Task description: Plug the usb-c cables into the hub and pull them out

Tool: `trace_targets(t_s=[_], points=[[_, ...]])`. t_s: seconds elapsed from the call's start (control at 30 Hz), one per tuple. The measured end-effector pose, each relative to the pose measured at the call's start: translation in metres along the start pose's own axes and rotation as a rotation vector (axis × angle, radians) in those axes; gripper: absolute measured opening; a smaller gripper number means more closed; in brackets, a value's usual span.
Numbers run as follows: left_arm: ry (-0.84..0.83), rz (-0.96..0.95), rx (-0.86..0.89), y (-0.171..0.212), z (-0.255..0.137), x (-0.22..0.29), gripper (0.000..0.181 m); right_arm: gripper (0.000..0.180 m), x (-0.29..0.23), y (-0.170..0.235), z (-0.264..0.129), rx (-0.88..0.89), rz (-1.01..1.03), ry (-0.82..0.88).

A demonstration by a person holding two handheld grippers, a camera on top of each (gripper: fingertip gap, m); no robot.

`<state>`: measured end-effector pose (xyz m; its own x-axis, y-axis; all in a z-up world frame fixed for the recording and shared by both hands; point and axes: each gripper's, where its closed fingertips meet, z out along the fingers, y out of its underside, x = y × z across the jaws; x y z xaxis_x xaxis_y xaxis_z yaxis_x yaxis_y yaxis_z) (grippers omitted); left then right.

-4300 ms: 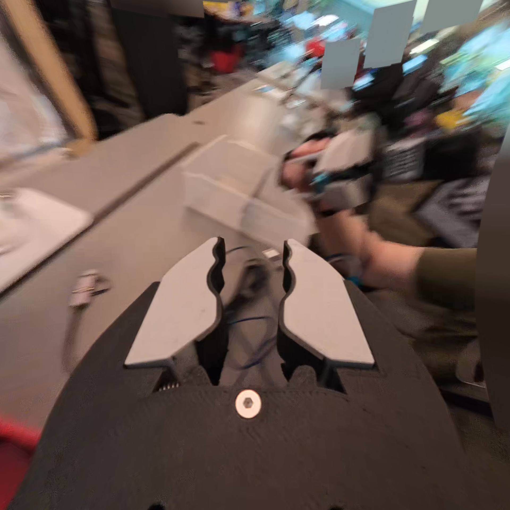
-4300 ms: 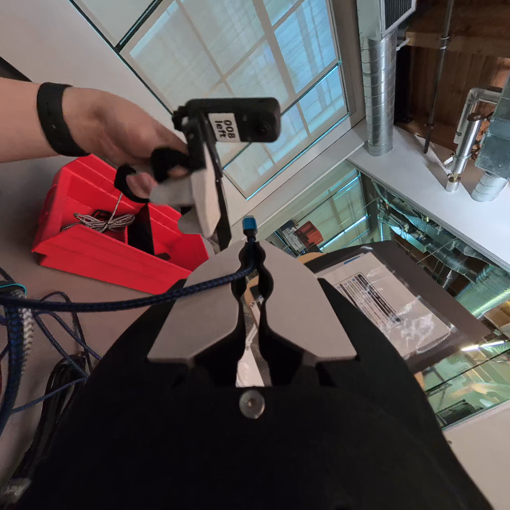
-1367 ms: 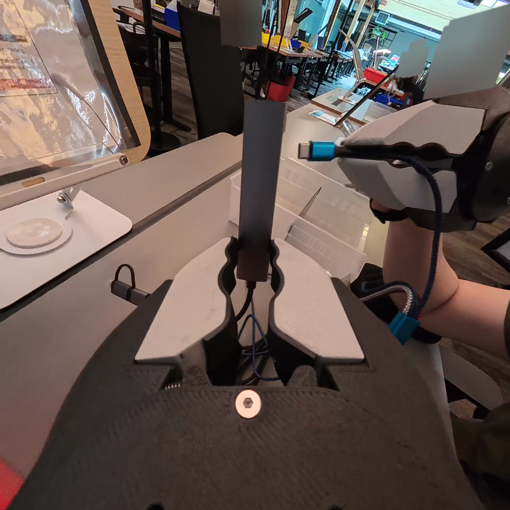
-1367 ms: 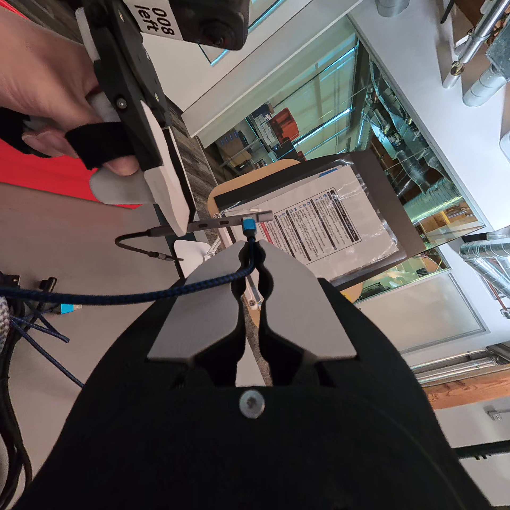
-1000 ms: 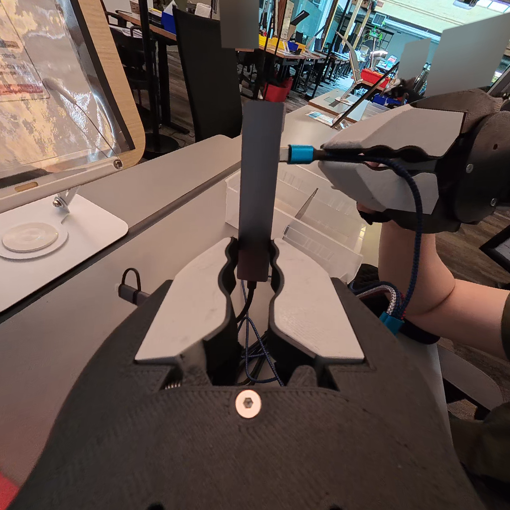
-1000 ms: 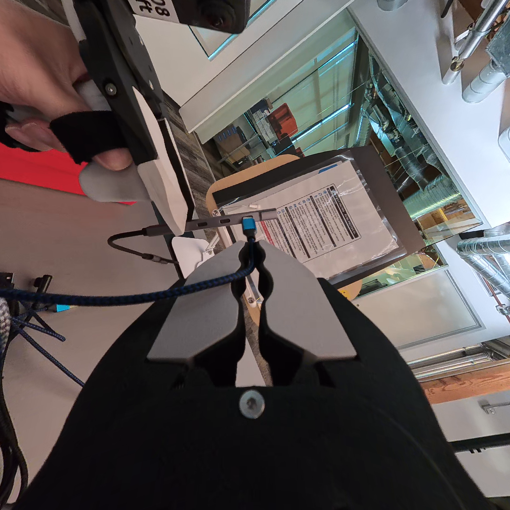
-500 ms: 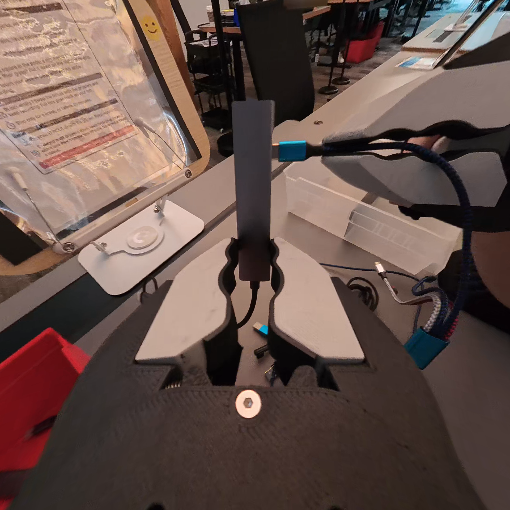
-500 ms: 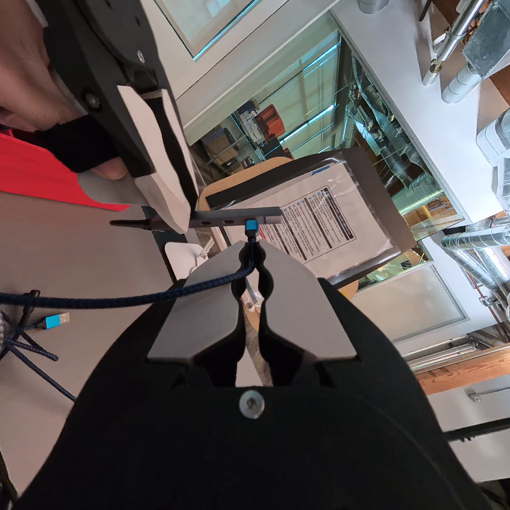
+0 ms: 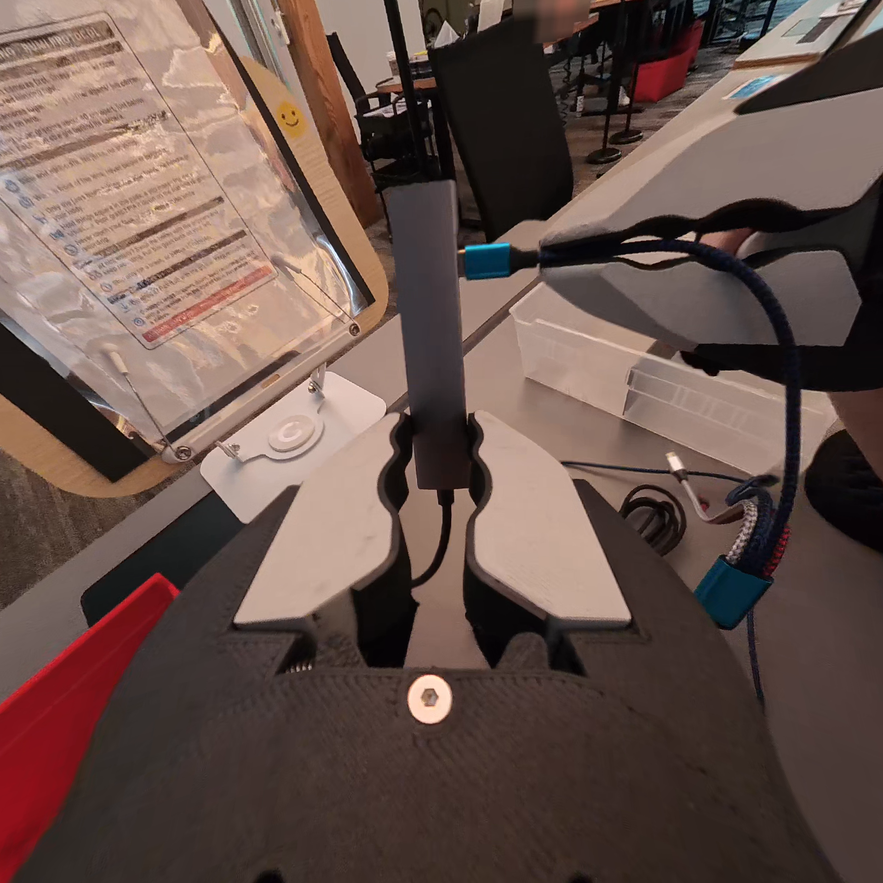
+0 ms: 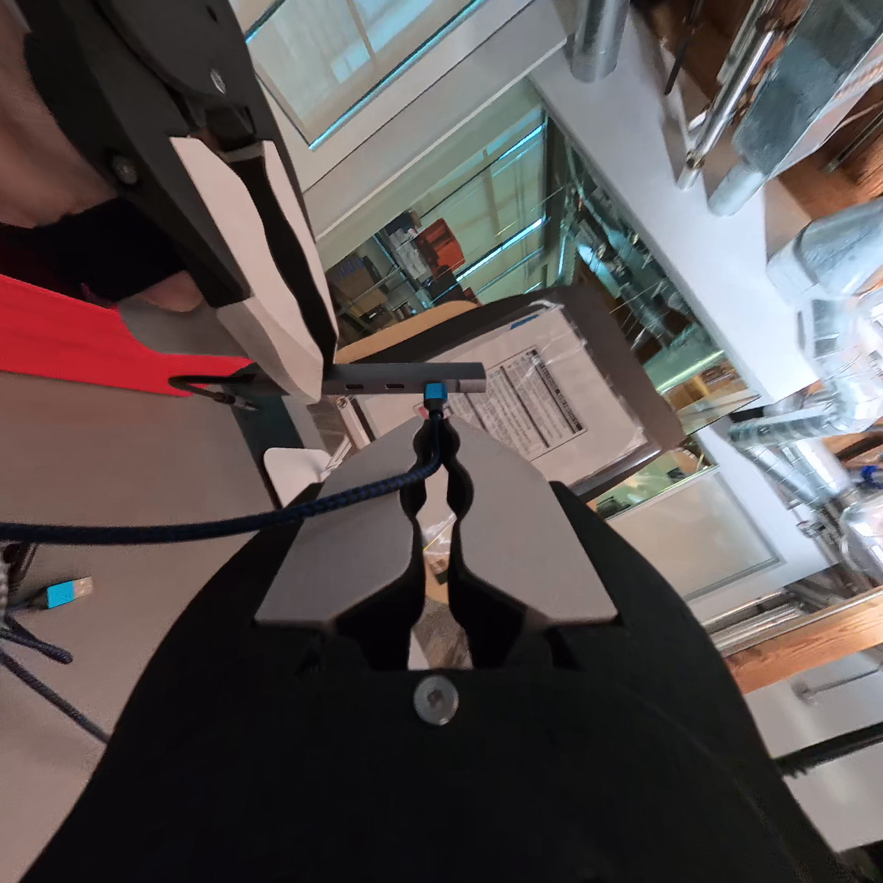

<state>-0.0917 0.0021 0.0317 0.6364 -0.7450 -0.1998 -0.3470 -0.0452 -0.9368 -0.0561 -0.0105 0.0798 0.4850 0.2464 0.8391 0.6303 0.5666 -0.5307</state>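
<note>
My left gripper (image 9: 437, 449) is shut on the lower end of a slim grey hub (image 9: 427, 296), which stands upright out of the jaws. Its short black lead hangs down between the fingers. My right gripper (image 10: 436, 425) is shut on a dark blue braided usb-c cable (image 10: 334, 501) just behind its blue plug (image 10: 435, 393). The plug sits at the outermost side port of the hub (image 10: 406, 371), with two empty ports beside it. In the left wrist view the plug (image 9: 487, 261) meets the hub's right edge and only a sliver of metal tip shows. The right gripper (image 9: 544, 258) comes in from the right.
A sign in a clear stand (image 9: 143, 215) on a white base (image 9: 344, 415) stands to the left. A clear plastic bin (image 9: 621, 368) is behind right, and a red bin (image 9: 71, 669) is at lower left. Loose cables (image 9: 654, 516) and a blue plug (image 10: 67, 592) lie on the grey table. Across from one pair of fingers to the other is roughly 6 cm.
The left gripper, open and empty at first, now holds the hub. The right gripper has brought the blue plug up against the hub's side port. Both have swung left toward the sign.
</note>
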Motion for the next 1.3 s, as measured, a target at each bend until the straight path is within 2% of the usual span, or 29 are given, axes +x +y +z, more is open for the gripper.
trace_targets(t_s=[0.2, 0.27, 0.33, 0.4, 0.53, 0.8, 1.0, 1.13, 1.2, 1.3], points=[[0.104, -0.008, 0.11, -0.016, -0.006, 0.018, 0.025, 0.003, 0.005, -0.027, -0.015, 0.053, -0.158, 0.068], [0.105, -0.016, 0.203, -0.027, -0.007, 0.02, 0.056, 0.003, 0.0, -0.033, -0.017, 0.061, -0.206, 0.053], [0.148, -0.001, 0.243, -0.024, -0.003, 0.025, 0.029, 0.003, -0.005, -0.033, -0.016, 0.047, -0.242, 0.047], [0.214, -0.059, 0.194, -0.012, 0.007, 0.027, 0.028, 0.003, -0.014, -0.026, -0.011, 0.025, -0.26, 0.005], [0.343, -0.211, 0.219, -0.009, 0.009, 0.028, 0.027, 0.003, -0.017, -0.018, -0.007, 0.023, -0.252, -0.012], [0.172, -0.074, 0.21, -0.011, 0.008, 0.022, 0.025, 0.003, -0.014, -0.01, -0.009, -0.002, -0.116, -0.105], [0.058, 0.004, 0.115, -0.001, 0.012, 0.016, 0.025, 0.005, -0.019, -0.001, -0.005, -0.044, -0.151, -0.115], [0.034, 0.028, 0.094, 0.002, 0.012, 0.013, 0.025, 0.014, -0.024, 0.002, -0.002, -0.062, -0.136, -0.141], [0.05, 0.029, 0.091, 0.0, 0.01, 0.016, 0.024, 0.011, -0.026, 0.007, 0.001, -0.086, -0.117, -0.153], [0.034, 0.051, 0.082, -0.002, 0.008, 0.017, 0.024, 0.006, -0.025, -0.001, 0.001, -0.016, -0.156, -0.103]])
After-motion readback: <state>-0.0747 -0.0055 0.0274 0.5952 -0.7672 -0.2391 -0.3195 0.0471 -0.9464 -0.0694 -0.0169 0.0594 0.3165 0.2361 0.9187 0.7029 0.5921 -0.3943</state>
